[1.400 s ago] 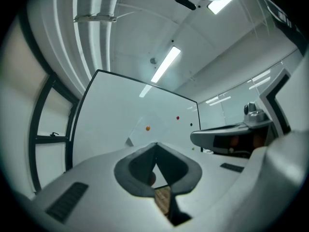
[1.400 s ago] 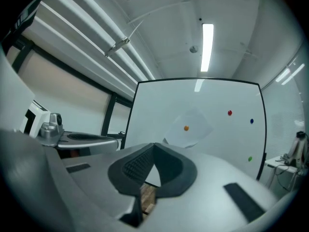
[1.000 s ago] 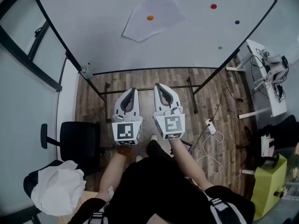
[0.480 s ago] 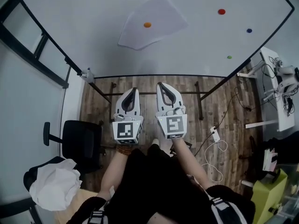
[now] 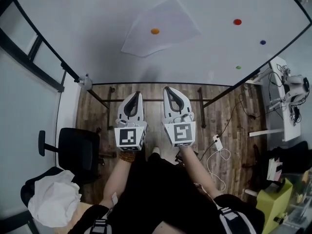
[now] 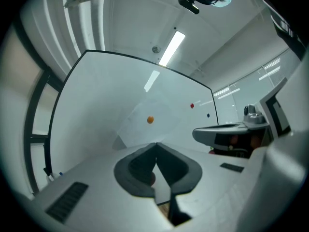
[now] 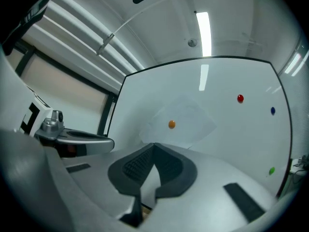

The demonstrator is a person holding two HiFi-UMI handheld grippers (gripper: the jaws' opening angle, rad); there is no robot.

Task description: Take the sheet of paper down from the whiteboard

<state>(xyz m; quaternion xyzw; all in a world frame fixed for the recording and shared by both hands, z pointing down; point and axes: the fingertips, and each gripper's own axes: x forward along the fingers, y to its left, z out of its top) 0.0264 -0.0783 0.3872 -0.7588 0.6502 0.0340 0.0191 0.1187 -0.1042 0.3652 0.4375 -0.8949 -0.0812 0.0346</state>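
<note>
Both claws, the left claw [image 5: 136, 94] and the right claw [image 5: 168, 89], are pressed together on nothing. They sit side by side, pointing level at the whiteboard [image 5: 73, 23] and well short of it. The paper [image 5: 173, 18] hangs tilted on the board ahead, pinned near its middle by one orange magnet [image 5: 155, 31], well apart from the red magnet [image 5: 237, 22] on its right. To do the reach well, I judge, one claw should spread before arriving and pinch a free corner, while the other takes the magnet off first — tugging against it risks a tear.
</note>
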